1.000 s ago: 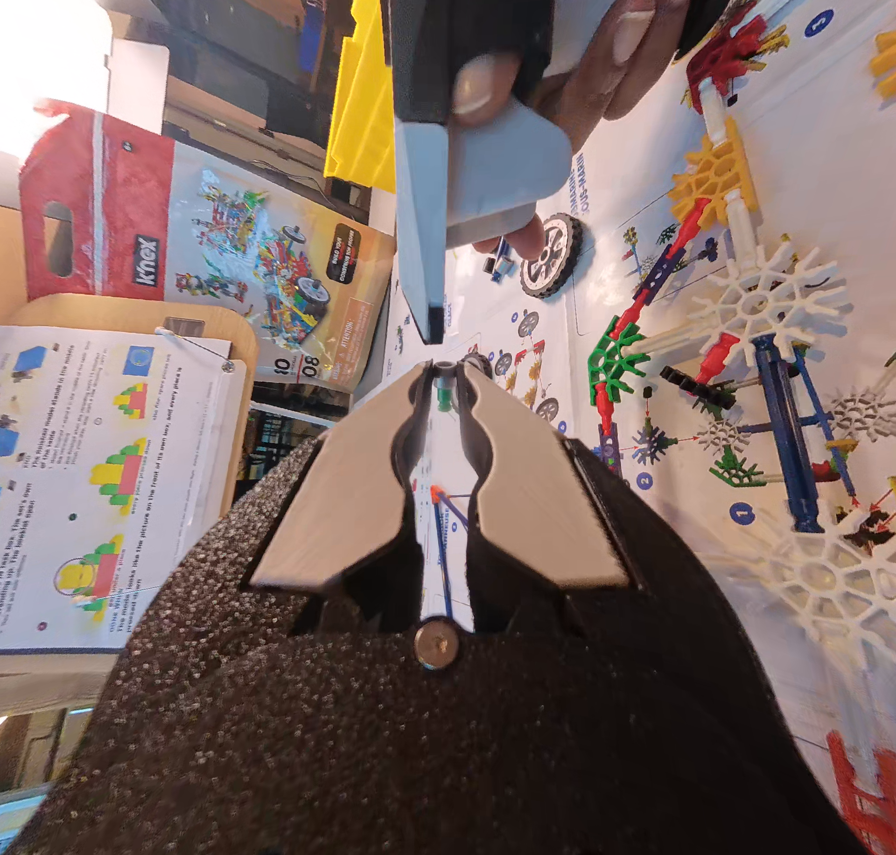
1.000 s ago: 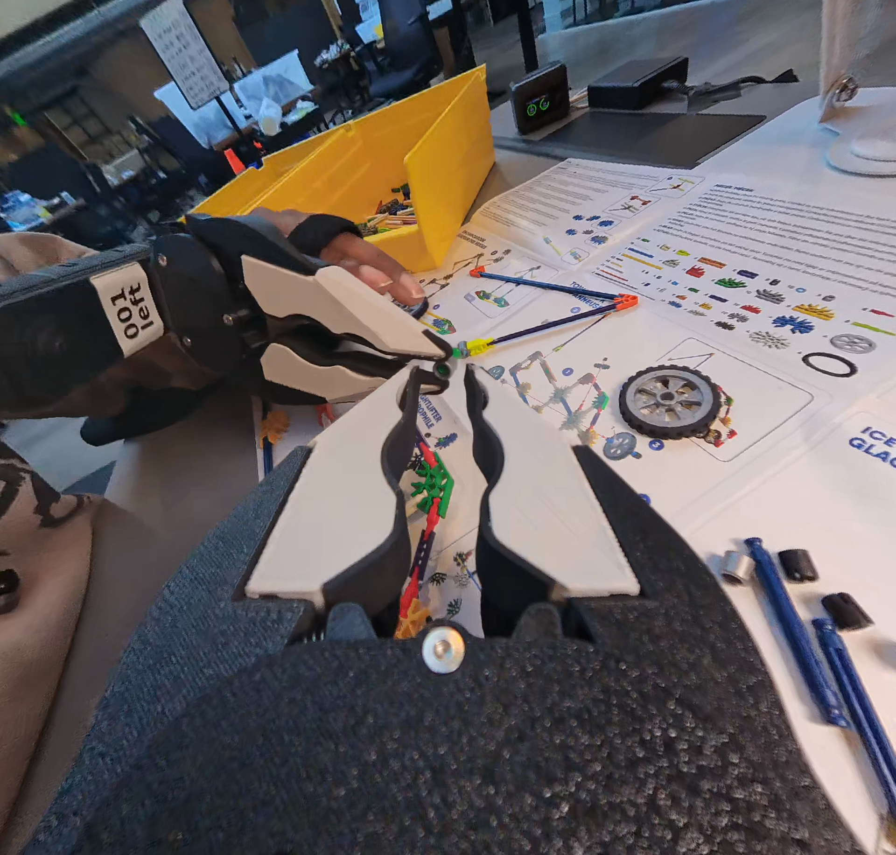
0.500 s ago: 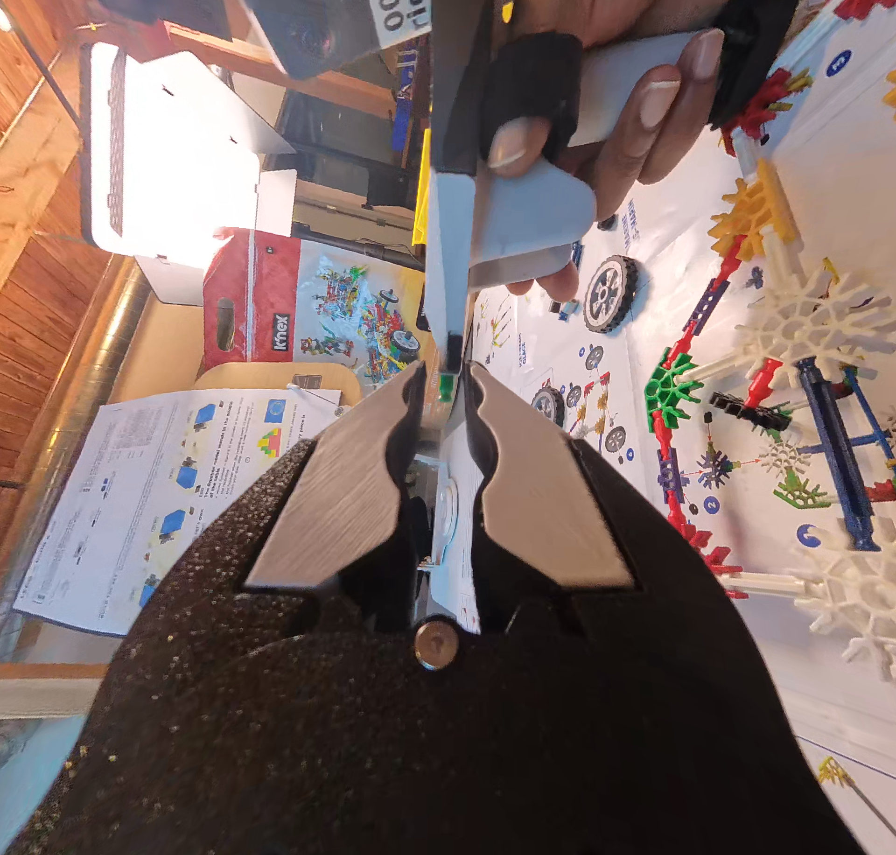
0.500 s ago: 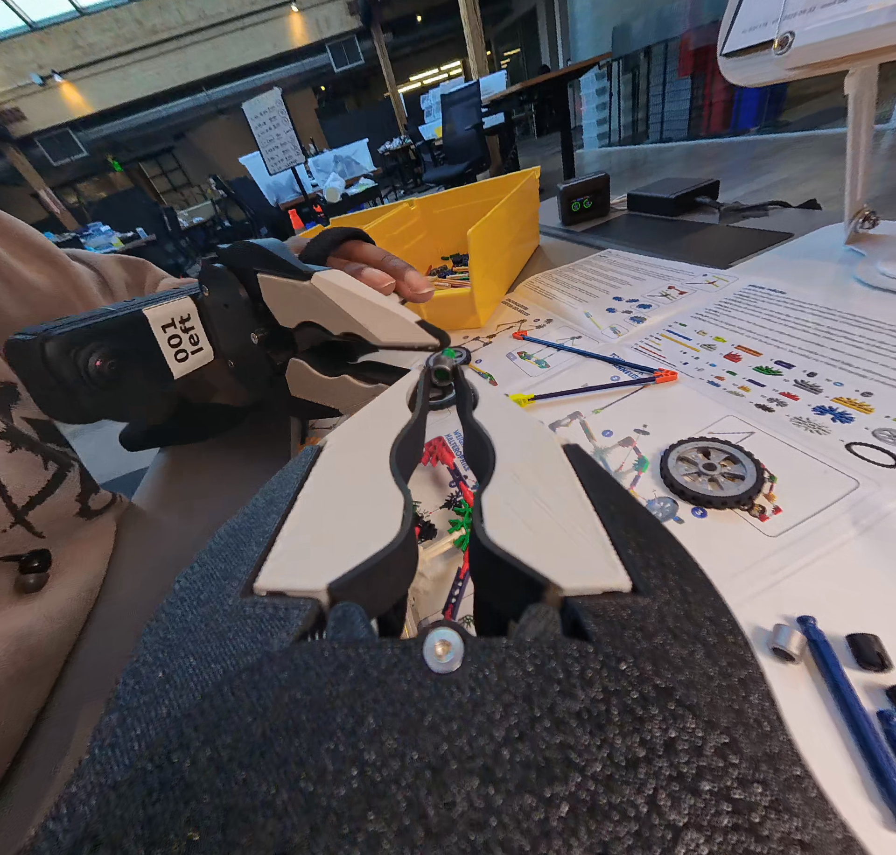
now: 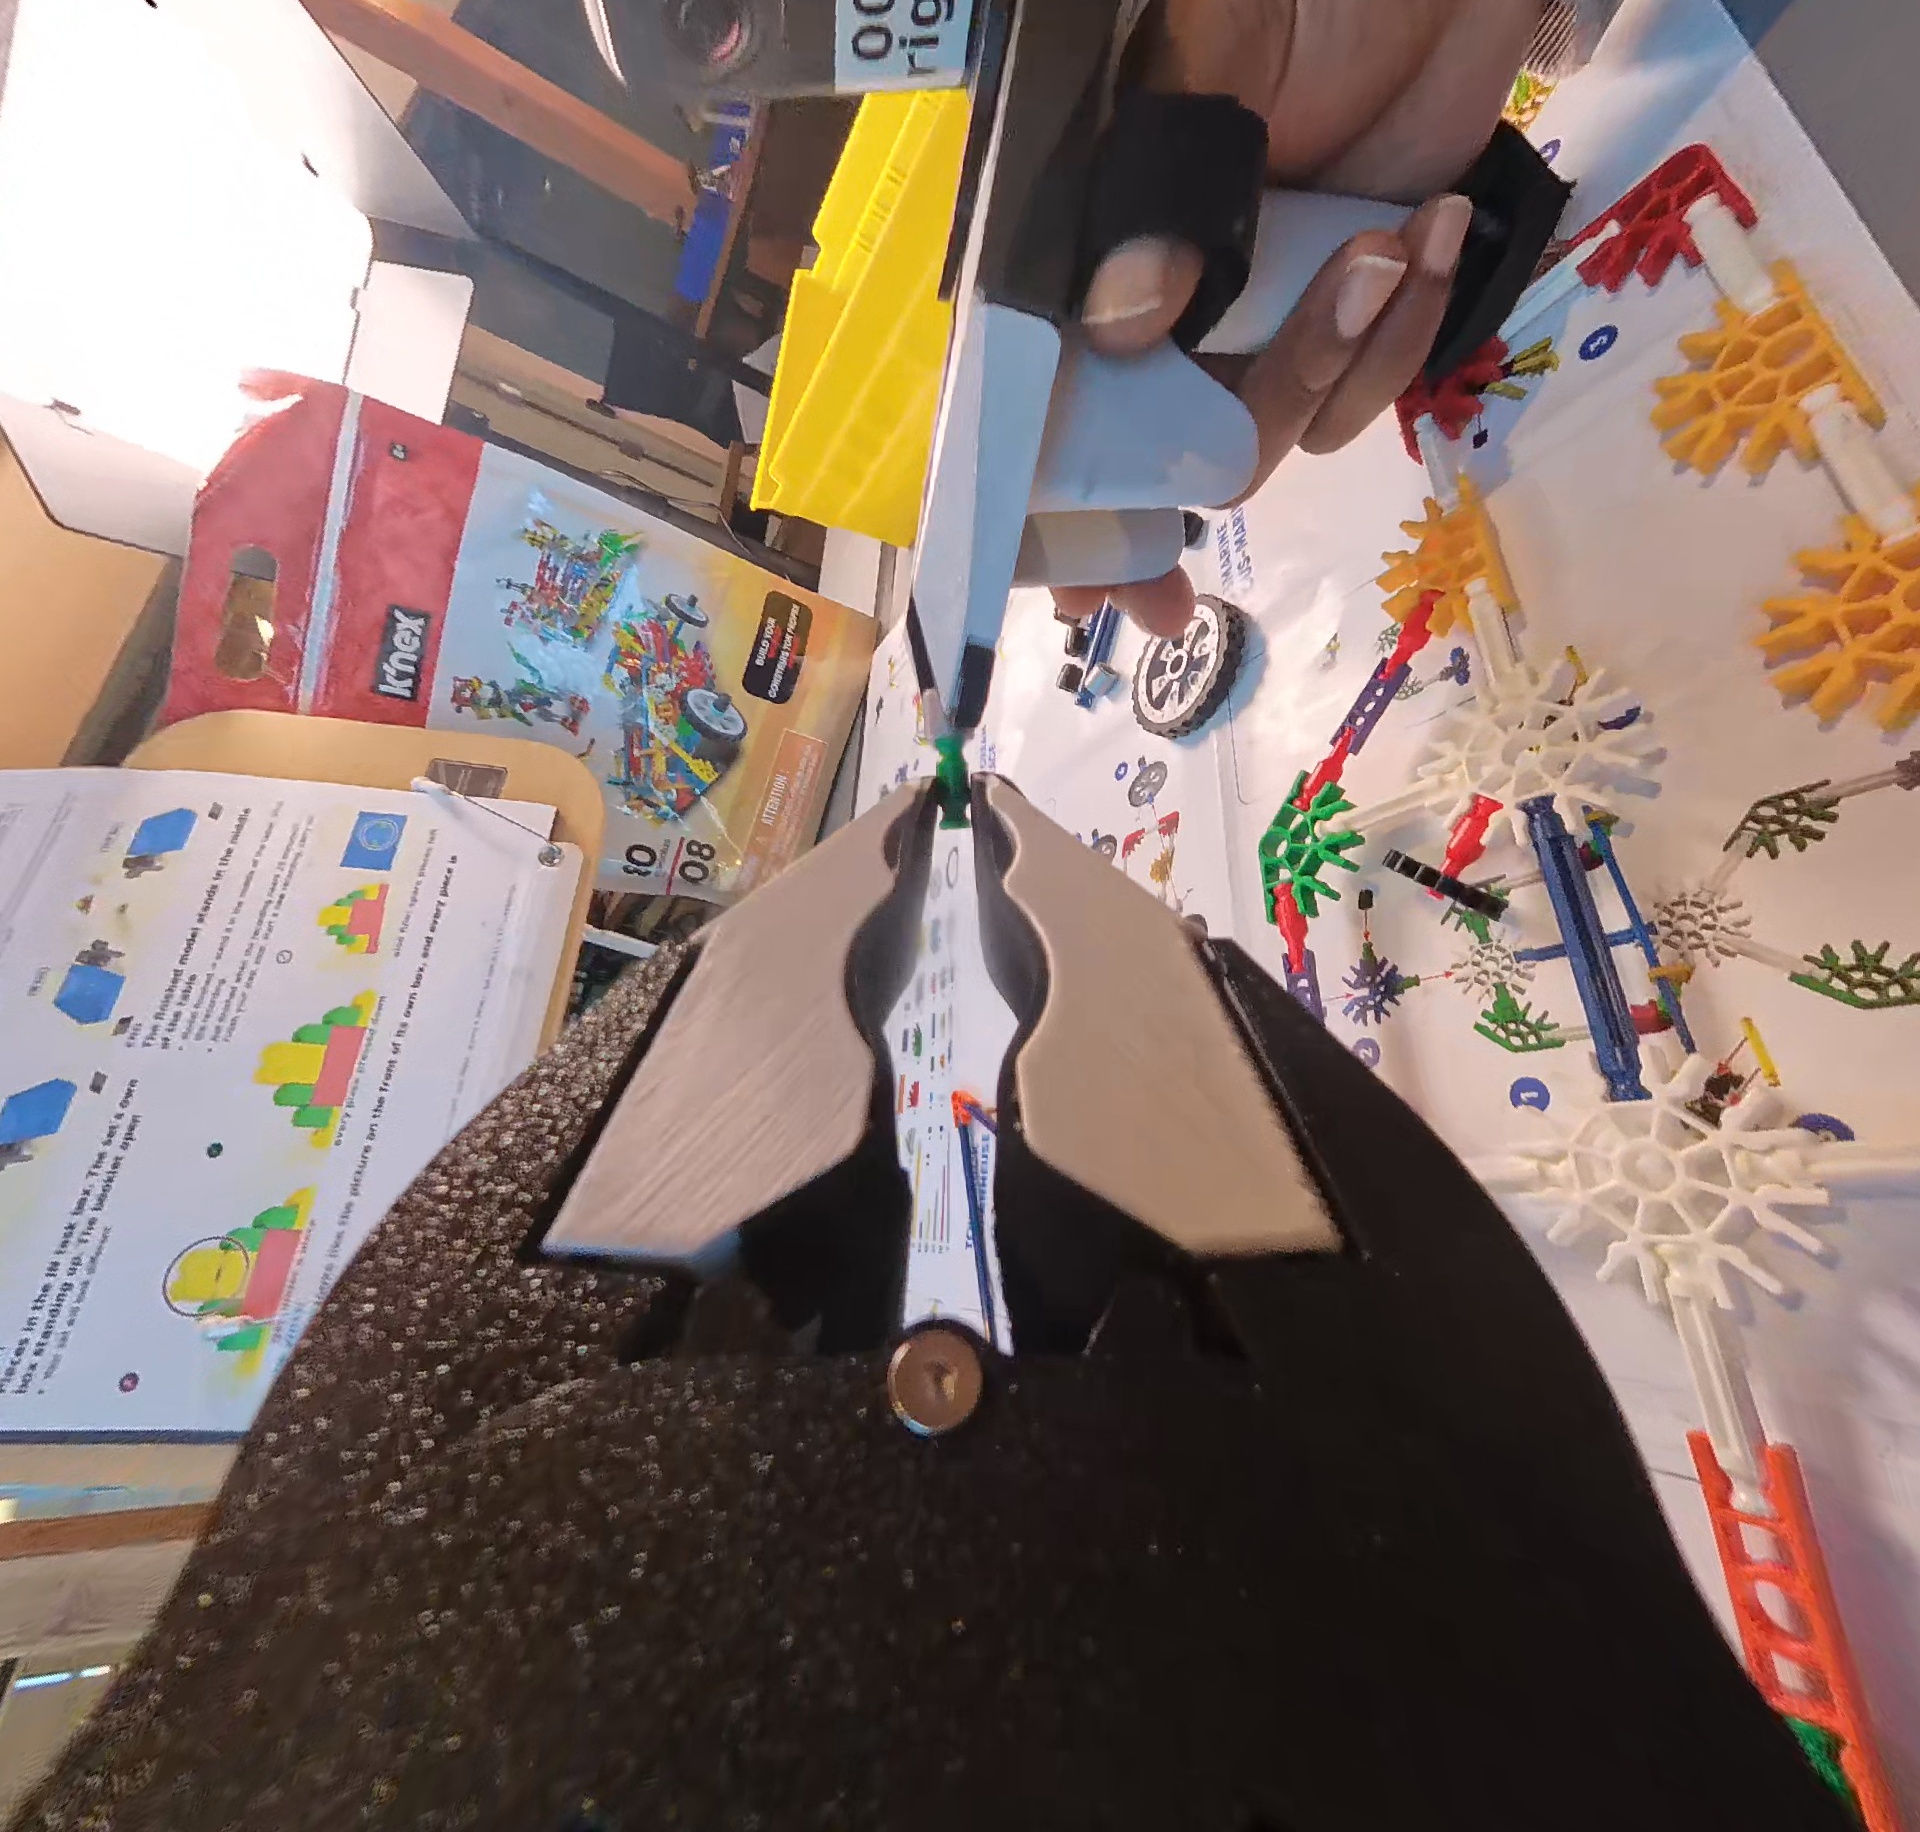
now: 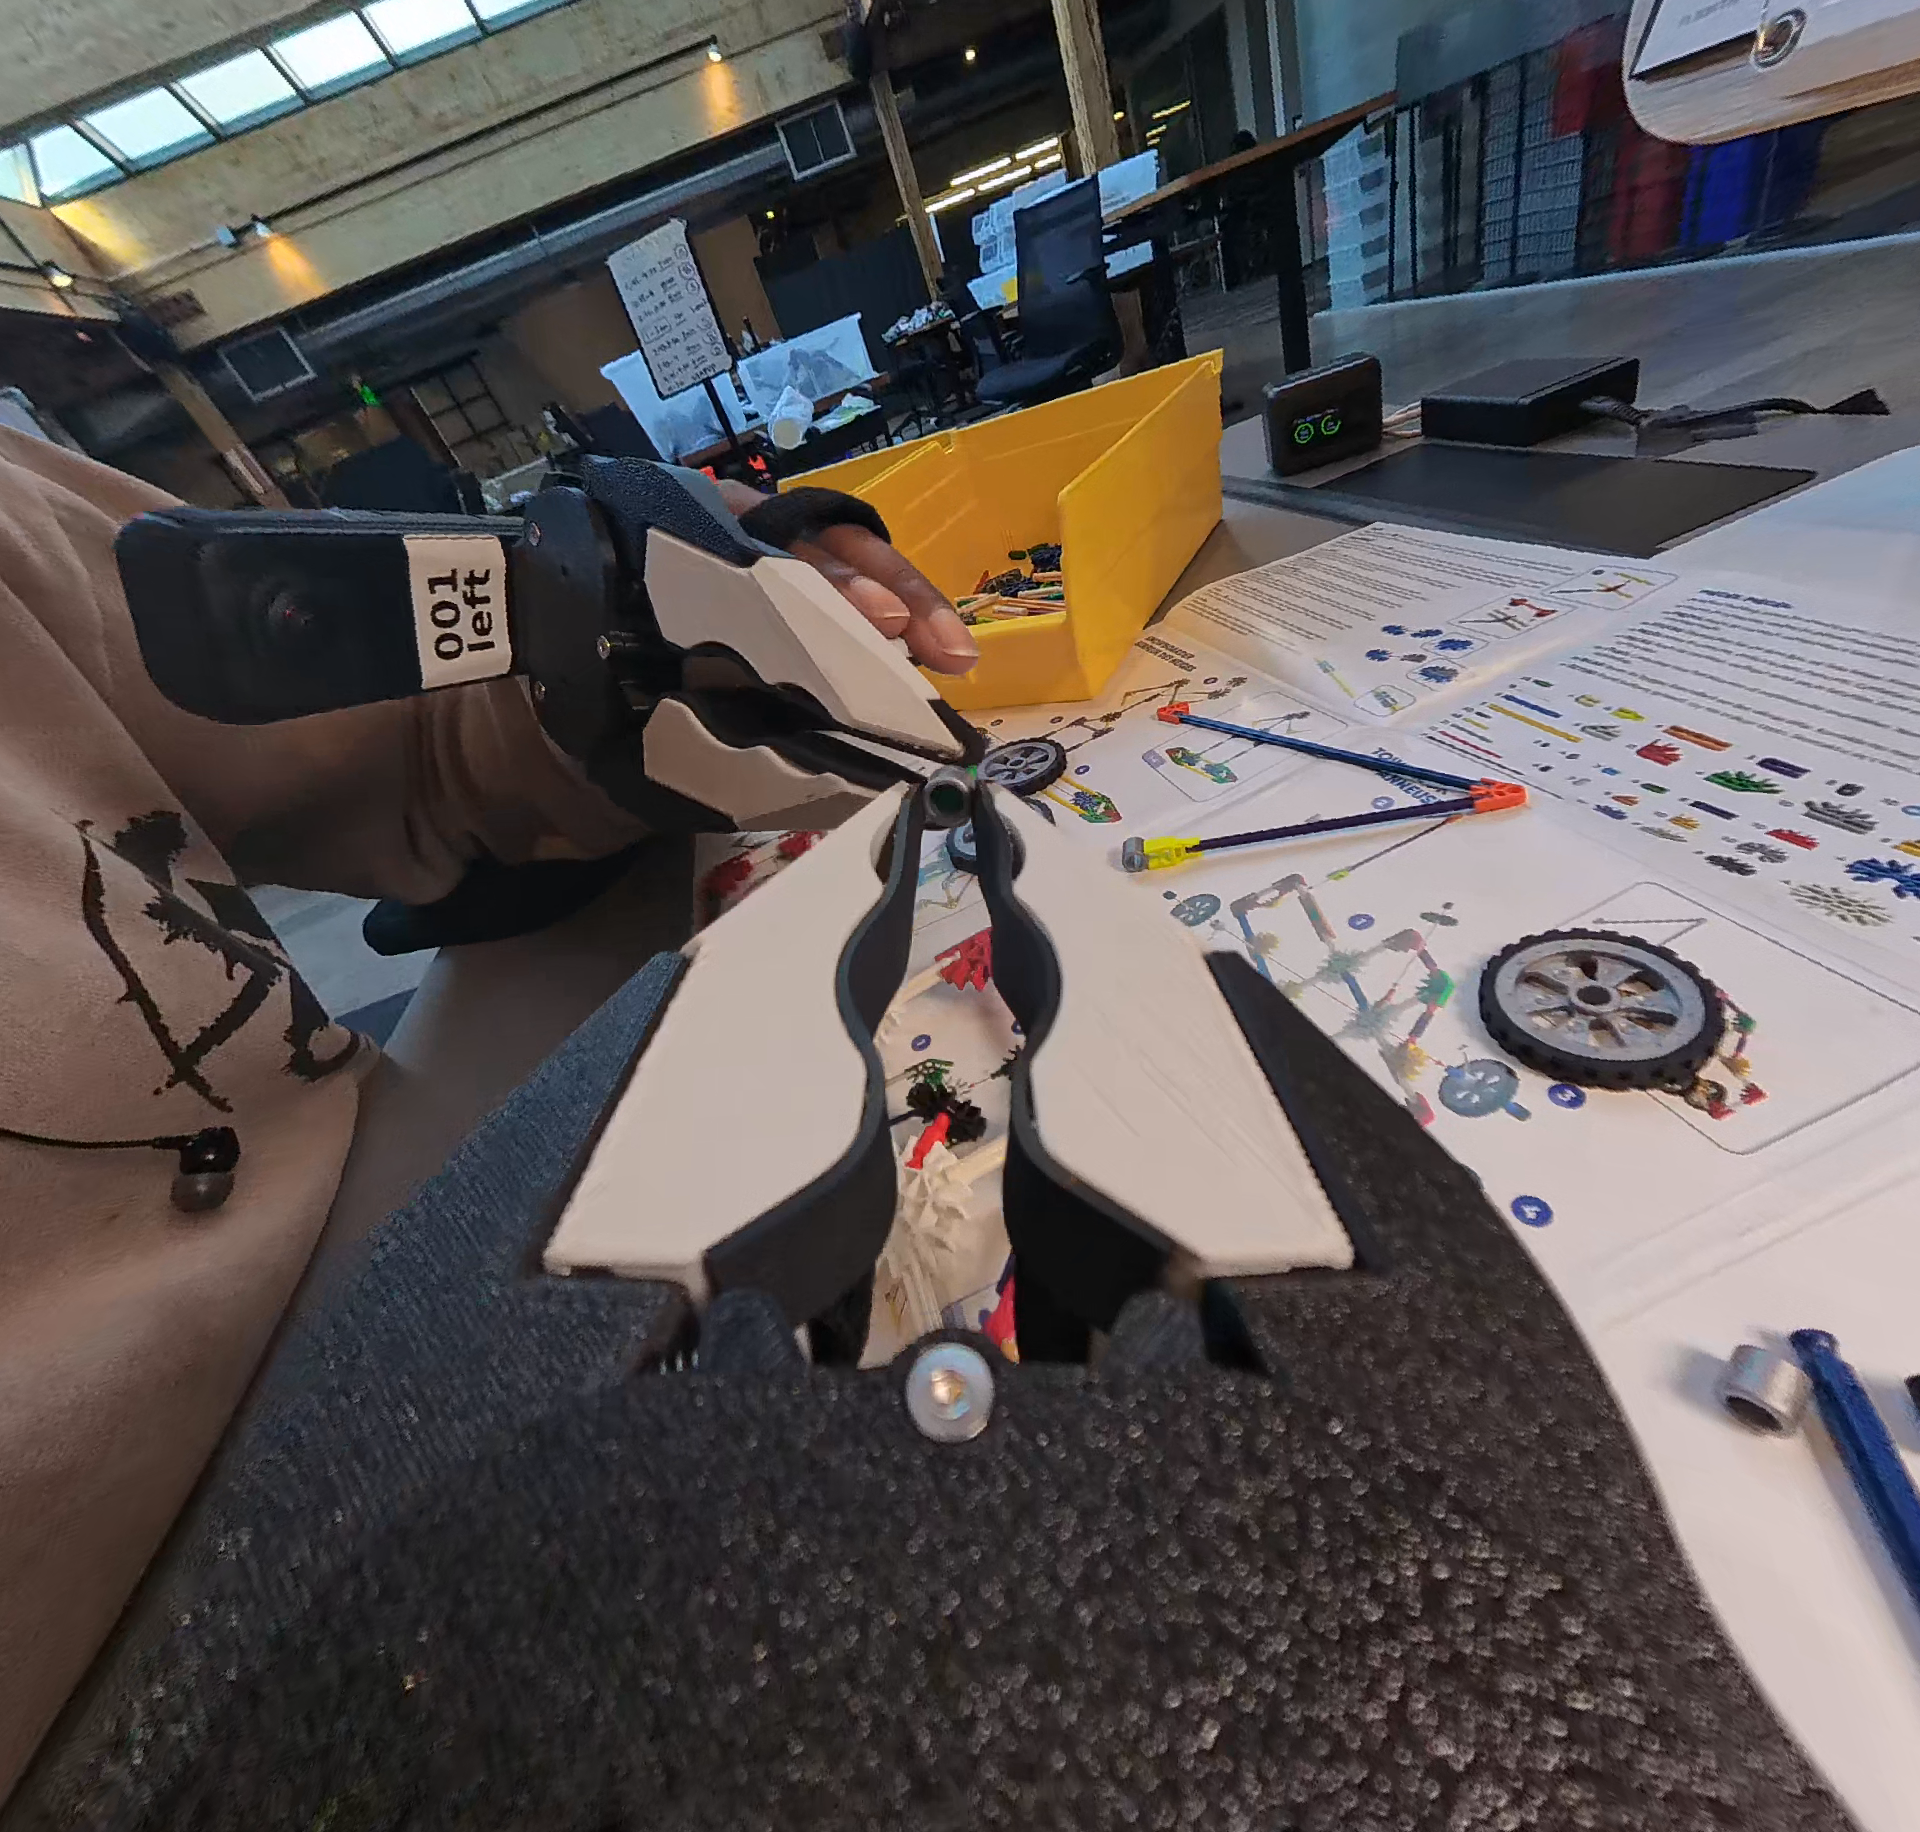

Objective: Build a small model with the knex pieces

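Left gripper (image 5: 951, 795): jaws pinched on a short green rod (image 5: 949, 766), held by its near end. Right gripper (image 6: 951, 814): jaws clamped on a small grey sleeve (image 6: 948, 797), bore facing the right wrist camera, green showing inside it. The two tips meet nose to nose in the air above the sheet (image 6: 1621, 702); rod and sleeve touch or overlap, how deep I cannot tell.

Judgement: for a clean fit, keep rod and bore on one line, push straight, no twist; both grips are at the very tips, so little side force is tolerable.

Materials: rod is hard glossy plastic, flared at the end; sleeve is smooth, metallic-looking, tubular. Fingers (image 6: 758, 1034) are pale printed plastic with wavy black inner pads.

Outward: a rubber-tyred wheel (image 6: 1595, 1005) with grey spokes lies flat on the sheet. Two blue rods (image 6: 1320, 790) joined by an orange connector form a V. A yellow bin (image 6: 1132, 525) of loose parts stands beyond. White snowflake connectors (image 5: 1662, 1195), yellow ones and blue struts make a partial model to the left gripper's right. A red box (image 5: 499, 608) stands further left.
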The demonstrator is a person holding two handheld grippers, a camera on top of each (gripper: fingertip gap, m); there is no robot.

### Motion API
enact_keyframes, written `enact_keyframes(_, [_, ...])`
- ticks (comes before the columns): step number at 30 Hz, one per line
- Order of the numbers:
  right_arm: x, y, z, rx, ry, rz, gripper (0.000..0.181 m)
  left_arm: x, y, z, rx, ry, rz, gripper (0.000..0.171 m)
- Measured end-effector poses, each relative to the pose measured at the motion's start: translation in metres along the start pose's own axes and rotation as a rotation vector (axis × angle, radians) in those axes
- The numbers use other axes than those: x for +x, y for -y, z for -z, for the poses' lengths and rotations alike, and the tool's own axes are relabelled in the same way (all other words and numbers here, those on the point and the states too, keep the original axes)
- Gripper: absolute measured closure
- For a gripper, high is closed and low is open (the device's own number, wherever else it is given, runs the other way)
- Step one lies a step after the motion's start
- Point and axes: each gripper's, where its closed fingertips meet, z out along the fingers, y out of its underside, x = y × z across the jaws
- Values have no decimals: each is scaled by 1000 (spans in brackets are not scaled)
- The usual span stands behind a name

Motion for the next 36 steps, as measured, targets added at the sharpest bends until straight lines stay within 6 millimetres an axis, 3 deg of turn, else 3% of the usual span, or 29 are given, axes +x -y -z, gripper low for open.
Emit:
enact_keyframes(3, [4,5,7,12,-19,9,174,0,-10,7,-18,-35,76,167])
enact_keyframes(5, [20,4,11,-25,-113,53,174,-2,-18,14,-35,-45,132,168])
enact_keyframes(9, [77,-38,14,-393,-432,318,173,-24,-51,37,-139,6,274,167])
enact_keyframes(12, [96,-67,14,-596,-540,419,174,-66,-90,74,-268,119,351,167])
enact_keyframes(15, [97,-67,15,-628,-575,463,167,-110,-140,125,-442,207,471,167])
enact_keyframes(17, [94,-61,16,-586,-561,433,164,-125,-176,158,-567,213,560,168])
enact_keyframes(19, [89,-49,20,-512,-544,382,160,-122,-210,186,-686,149,665,168])
enact_keyframes(23, [83,-15,42,-320,-552,319,156,-80,-269,230,-916,-68,849,167])
enact_keyframes(28, [87,10,71,-145,-579,250,156,-26,-307,265,-1114,-313,999,167])
enact_keyframes(32, [90,24,84,-70,-601,246,156,-7,-308,267,-1144,-443,1034,161])
enact_keyframes(36, [93,25,88,-53,-614,240,157,-28,-315,244,-1072,-366,1046,155])
